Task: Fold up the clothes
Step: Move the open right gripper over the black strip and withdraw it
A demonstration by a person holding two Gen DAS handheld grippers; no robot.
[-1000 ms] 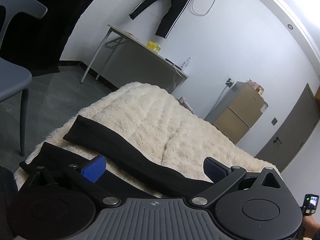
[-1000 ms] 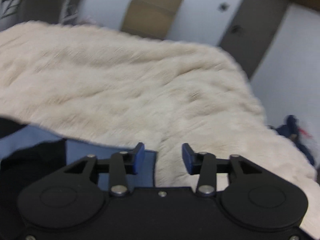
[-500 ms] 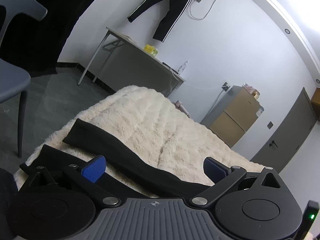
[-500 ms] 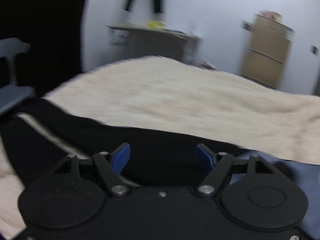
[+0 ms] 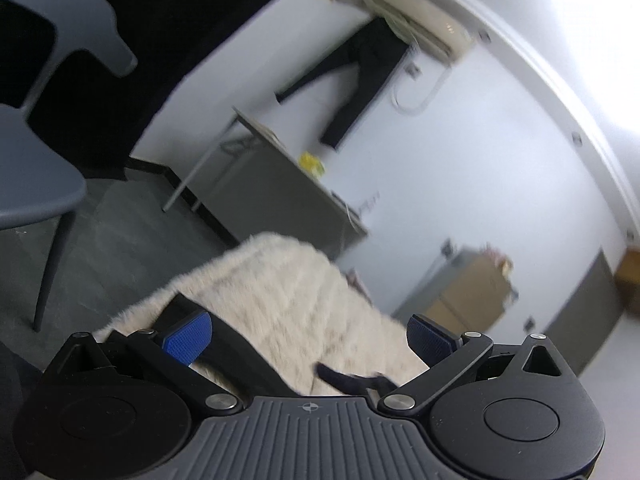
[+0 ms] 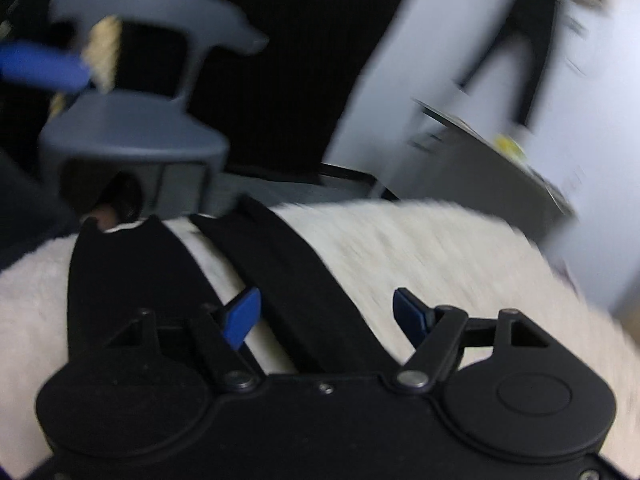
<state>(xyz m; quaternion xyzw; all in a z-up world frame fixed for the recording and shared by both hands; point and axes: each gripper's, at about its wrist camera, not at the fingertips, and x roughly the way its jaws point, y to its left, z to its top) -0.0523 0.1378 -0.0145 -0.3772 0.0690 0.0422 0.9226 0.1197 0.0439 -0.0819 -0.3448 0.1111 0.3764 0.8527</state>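
Cream, shaggy fleece blanket (image 6: 420,248) is covering the bed and taking up the lower half of both views, its far edge dropping off toward the dark floor and a grey plastic chair (image 6: 136,132) at the upper left. A long black garment (image 6: 288,280) is lying flat across the blanket, running from the frame's centre down under the right gripper (image 6: 326,314), with bare blanket open to its right. The right gripper's jaws have just been opening and are standing apart over the black cloth, not pressing it; earlier this view faced bare blanket and a door. The left gripper (image 5: 306,338) is gaping wide, nothing clamped, and is now looking higher up the white wall than before.
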